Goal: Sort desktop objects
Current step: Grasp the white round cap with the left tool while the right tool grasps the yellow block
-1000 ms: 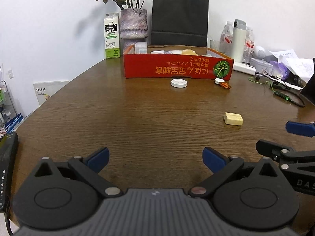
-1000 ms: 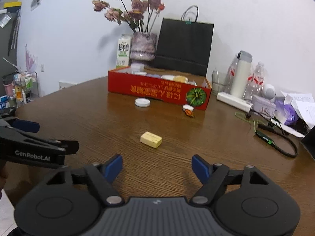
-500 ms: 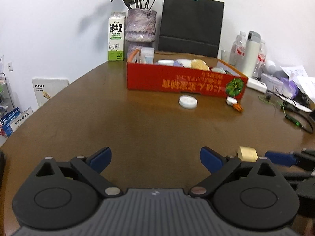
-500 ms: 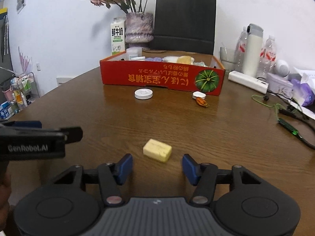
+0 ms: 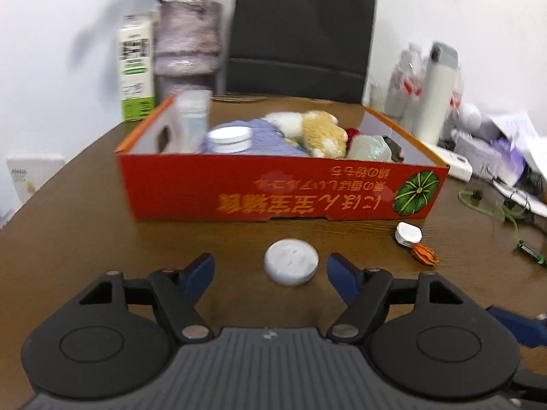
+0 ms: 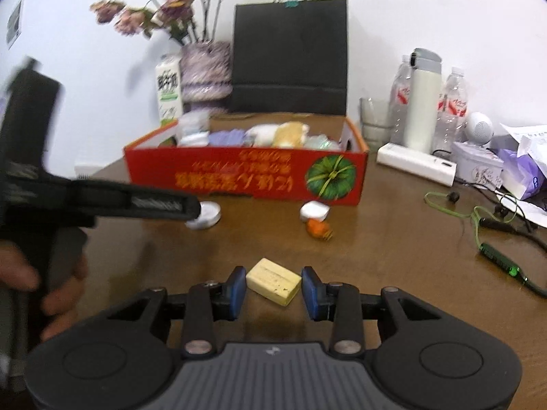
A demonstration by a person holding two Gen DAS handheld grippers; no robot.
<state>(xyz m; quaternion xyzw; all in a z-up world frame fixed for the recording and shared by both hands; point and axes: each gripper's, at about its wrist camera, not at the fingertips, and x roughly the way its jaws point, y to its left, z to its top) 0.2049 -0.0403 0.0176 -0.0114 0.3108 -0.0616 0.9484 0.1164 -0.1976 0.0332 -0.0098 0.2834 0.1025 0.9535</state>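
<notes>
My left gripper (image 5: 270, 270) is open, its blue pads on either side of a white round lid (image 5: 291, 265) lying on the table, not touching it. My right gripper (image 6: 273, 290) is partly closed around a yellow block (image 6: 273, 281), with small gaps on both sides. The red cardboard box (image 5: 280, 193) stands just beyond, holding a plush toy (image 5: 319, 130), a white jar (image 5: 229, 138) and other items. A small white case (image 5: 408, 233) and an orange object (image 5: 425, 254) lie by the box's right corner. The left gripper also shows in the right wrist view (image 6: 160, 205).
A milk carton (image 5: 135, 71), a flower vase (image 5: 186, 48) and a black paper bag (image 5: 301, 34) stand behind the box. Bottles and a white flask (image 6: 424, 102), a power strip (image 6: 415, 164), a green cable (image 6: 478, 225) and papers crowd the right side.
My left gripper has moved forward up to the white lid by the box. My right gripper has advanced onto the yellow block and its pads have narrowed around it.
</notes>
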